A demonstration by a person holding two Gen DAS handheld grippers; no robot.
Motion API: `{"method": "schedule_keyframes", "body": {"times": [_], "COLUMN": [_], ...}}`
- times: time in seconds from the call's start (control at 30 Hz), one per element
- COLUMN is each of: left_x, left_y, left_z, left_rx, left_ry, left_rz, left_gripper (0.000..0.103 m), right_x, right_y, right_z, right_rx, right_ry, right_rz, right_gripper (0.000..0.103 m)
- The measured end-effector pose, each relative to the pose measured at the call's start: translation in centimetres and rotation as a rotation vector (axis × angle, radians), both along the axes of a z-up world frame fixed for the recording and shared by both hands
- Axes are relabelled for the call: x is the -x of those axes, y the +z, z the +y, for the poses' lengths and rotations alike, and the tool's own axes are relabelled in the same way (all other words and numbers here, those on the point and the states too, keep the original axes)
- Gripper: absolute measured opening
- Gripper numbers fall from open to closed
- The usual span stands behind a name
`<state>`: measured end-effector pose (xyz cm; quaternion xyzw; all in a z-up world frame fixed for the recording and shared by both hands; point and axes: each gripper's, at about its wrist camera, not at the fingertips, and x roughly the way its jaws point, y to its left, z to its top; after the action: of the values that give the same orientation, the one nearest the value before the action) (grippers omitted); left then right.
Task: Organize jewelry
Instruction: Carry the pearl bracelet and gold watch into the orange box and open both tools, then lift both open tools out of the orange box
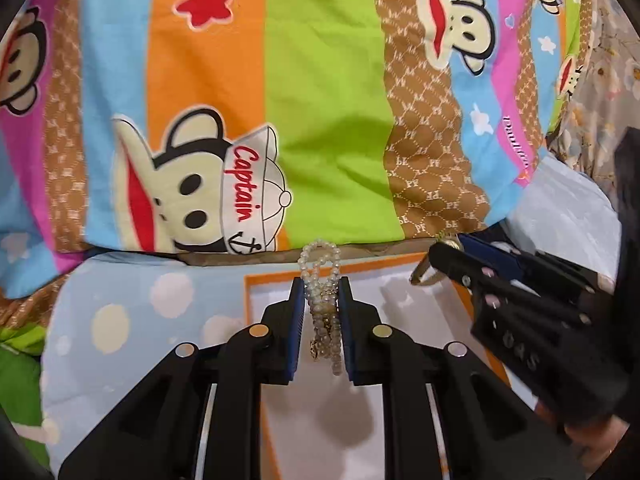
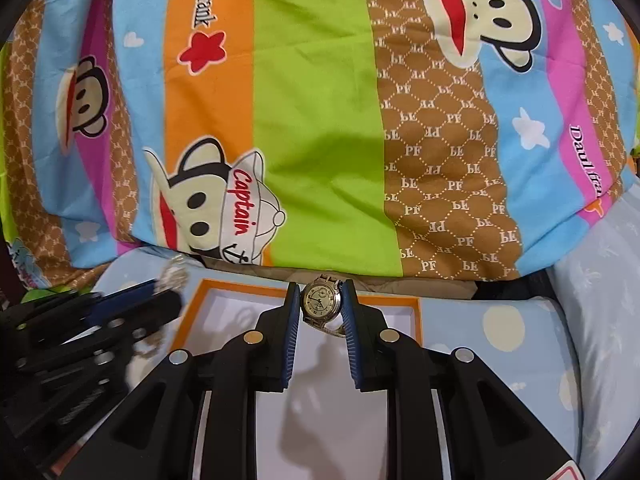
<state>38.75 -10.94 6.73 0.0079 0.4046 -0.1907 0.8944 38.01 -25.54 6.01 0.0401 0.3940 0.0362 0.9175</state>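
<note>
Hovering over box: left gripper clamps pearls, right gripper watch.

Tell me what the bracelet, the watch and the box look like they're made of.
Bracelet: pearl-like beads, glossy cream, likely with a gold-toned charm. Watch: shiny silver-toned metal case and link band, pale dial. Box: probably cardboard, matte white inside, orange rim.

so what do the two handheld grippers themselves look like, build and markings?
Both match: the left gripper and right gripper have matte black linkage arms with round silver pivot pins and blue ribbed finger pads. White digits, blurred, mark the right gripper's body in the left wrist view. No cables or sleeves visible.
</note>
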Motion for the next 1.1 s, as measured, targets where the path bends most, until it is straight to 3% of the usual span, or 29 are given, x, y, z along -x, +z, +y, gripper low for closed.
{"method": "schedule_keyframes", "body": {"times": [0.17,0.23,0.27,0.3,0.57,0.83,1.1], "left_x": [-1.6,-1.2,-0.9,-0.3,6.1,9.9,12.0], "left_y": [-4.5,-5.0,-4.9,-4.8,-4.2,-7.0,-7.0], "left_z": [-0.4,0.2,0.5,1.1,2.6,5.7,8.5], "left_rx": [-0.047,-0.057,-0.059,-0.045,-0.143,-0.173,-0.141], "left_ry": [0.011,0.014,0.022,0.02,0.004,0.05,0.105], "left_rz": [0.091,0.1,0.1,0.097,-0.008,0.059,0.071], "left_gripper": [0.019,0.029,0.048,0.05,0.053,0.053,0.054], "right_x": [0.5,1.3,1.9,2.3,8.3,13.2,16.0], "right_y": [-3.3,-3.8,-3.9,-4.0,-4.8,-6.0,-6.0], "right_z": [-0.8,-1.1,-1.3,-1.4,-0.2,1.4,3.4], "right_rx": [0.017,0.01,0.002,-0.007,-0.059,-0.074,-0.105], "right_ry": [0.002,0.005,0.003,0.003,0.041,0.031,0.03], "right_rz": [0.083,0.095,0.097,0.101,0.113,0.139,0.146], "right_gripper": [0.023,0.03,0.031,0.031,0.031,0.027,0.029]}}
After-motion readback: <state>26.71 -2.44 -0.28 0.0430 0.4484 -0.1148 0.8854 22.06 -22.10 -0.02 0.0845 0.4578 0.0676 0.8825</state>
